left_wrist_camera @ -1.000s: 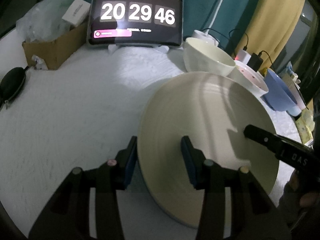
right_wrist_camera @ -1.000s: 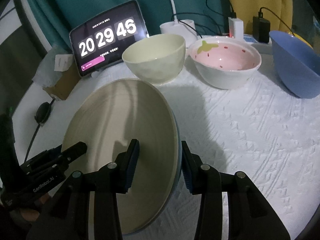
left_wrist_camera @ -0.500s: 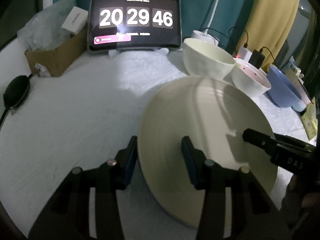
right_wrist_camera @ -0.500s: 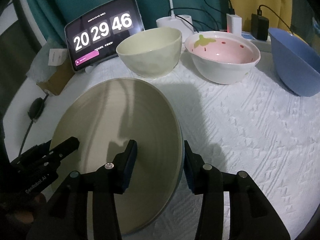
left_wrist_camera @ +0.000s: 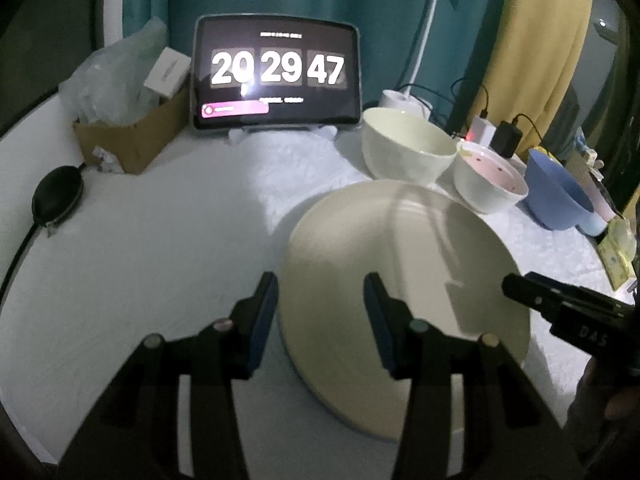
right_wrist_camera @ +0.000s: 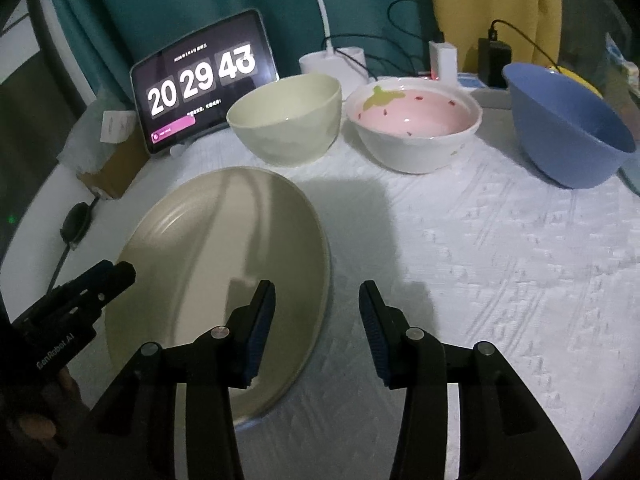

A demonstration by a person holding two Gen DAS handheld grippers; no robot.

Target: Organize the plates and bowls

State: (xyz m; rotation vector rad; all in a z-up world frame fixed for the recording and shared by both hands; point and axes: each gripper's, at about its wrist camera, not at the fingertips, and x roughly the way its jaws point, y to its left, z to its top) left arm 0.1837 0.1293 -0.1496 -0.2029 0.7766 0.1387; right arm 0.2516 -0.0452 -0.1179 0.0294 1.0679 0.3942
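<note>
Your left tool (left_wrist_camera: 320, 320) straddles the near-left rim of the beige plate (left_wrist_camera: 400, 280): one pad sits outside the rim, the other over the plate's face. Your right tool (right_wrist_camera: 316, 328) straddles the opposite rim in mirror fashion. Both stand parted with a visible gap at each pad, so neither is clenched; the plate appears released, lying flat on the white-clothed counter (right_wrist_camera: 500, 260). A bluish edge beneath its rim suggests a second plate under it, though this cannot be confirmed.

The two-sided placement is probably chosen because a wide, shallow plate balances best when supported at opposite edges. Behind it, three bowls stand in a row: the cream bowl (right_wrist_camera: 286, 120), the pink-lined bowl (right_wrist_camera: 416, 124) and the blue bowl (right_wrist_camera: 568, 128), each upright, just beside the next, and apart from the plate.

Both tools point steeply downward and forward, fingers level with each other. Each tool's tip shows in the other's view, at the plate's far edge.
</note>
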